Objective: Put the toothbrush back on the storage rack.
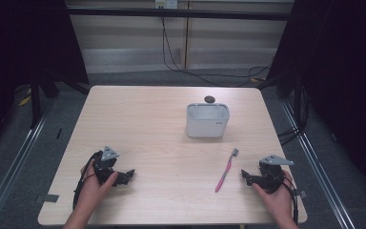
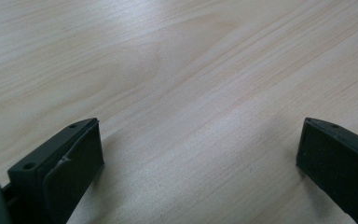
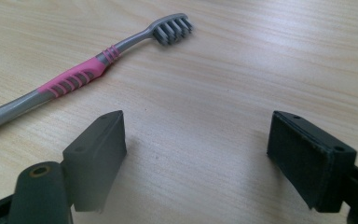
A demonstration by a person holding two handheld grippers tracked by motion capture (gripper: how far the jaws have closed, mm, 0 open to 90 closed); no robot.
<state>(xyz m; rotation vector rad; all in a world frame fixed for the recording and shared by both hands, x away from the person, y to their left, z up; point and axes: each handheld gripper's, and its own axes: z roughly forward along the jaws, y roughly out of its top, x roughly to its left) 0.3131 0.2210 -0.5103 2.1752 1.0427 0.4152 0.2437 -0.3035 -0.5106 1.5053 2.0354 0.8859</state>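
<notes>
Pale wood-grain table (image 1: 147,124), slim pink-grey ribbed toothbrush (image 3: 74,77), both grippers' blocky black fingers (image 3: 98,154) spread, empty

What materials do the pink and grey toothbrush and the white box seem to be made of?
Pink and grey toothbrush: likely smooth grey plastic, with a matte, ribbed pink grip that looks like rubber. White box: probably matte plastic, judging by its rounded corners and even walls.
</notes>
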